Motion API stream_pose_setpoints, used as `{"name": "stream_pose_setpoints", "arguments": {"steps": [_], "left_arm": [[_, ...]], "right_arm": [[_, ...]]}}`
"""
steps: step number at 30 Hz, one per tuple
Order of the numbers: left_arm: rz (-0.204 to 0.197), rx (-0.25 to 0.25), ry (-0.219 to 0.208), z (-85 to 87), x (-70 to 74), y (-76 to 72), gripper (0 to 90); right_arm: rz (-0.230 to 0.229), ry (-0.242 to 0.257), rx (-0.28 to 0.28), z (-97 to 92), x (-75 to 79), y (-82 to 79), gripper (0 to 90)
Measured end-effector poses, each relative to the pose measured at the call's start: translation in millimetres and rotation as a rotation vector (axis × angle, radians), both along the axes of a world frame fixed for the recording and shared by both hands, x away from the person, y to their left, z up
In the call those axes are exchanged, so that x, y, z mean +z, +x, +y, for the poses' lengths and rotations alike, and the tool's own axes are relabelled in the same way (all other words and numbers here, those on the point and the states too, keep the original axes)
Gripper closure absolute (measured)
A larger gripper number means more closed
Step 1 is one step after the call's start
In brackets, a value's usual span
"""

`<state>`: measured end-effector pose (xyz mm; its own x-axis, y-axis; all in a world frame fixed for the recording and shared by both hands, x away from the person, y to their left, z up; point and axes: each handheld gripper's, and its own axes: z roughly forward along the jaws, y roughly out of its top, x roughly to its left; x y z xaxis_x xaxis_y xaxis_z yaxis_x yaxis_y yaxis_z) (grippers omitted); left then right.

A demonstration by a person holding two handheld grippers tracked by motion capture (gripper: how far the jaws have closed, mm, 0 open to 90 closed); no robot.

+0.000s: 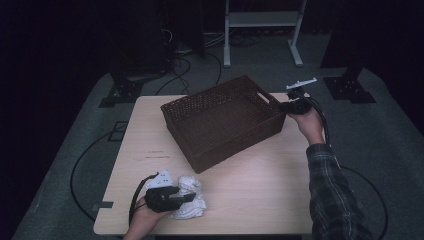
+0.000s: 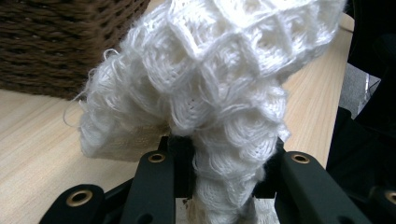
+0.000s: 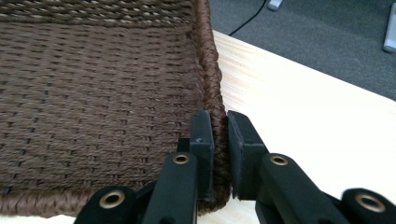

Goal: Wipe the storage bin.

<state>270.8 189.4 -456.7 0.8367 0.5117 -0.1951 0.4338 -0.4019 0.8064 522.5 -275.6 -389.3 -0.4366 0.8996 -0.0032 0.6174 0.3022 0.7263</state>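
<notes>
Cloth [image 2: 219, 93], white knit, is pinched between my left gripper [image 2: 223, 154] fingers, on the table outside the wicker basket [image 1: 220, 125]. Right gripper [image 3: 220, 130] fingers clamp the basket rim. Basket's empty, so drop-in is left, I reckon.

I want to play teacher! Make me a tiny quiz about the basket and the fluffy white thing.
1. True or false: the left tongs pinch the white knitted cloth.
2. What do the right tongs straddle: A the rim of the brown woven basket, B a cable, C the pale wooden table?
3. Fill in: the cloth lies ____ the basket.

Key: 1 true. 2 A. 3 outside.
</notes>
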Motion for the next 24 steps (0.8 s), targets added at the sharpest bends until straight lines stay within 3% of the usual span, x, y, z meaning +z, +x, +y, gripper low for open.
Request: {"name": "stream_pose_setpoints", "arguments": {"steps": [8,13,24], "left_arm": [[0.001,-0.002,0.0,-1.5,0.0,-0.1,67.2],[0.001,-0.007,0.006,-3.0,-0.3,-0.3,67.2],[0.002,-0.009,0.014,-3.4,-0.6,0.8,67.1]], "right_arm": [[-0.003,0.023,0.023,-5.2,-1.8,-33.8,81.3],[-0.001,0.042,-0.013,-5.0,-2.6,-59.8,80.9],[0.004,0.026,-0.056,1.8,-2.3,-114.1,79.0]]}}
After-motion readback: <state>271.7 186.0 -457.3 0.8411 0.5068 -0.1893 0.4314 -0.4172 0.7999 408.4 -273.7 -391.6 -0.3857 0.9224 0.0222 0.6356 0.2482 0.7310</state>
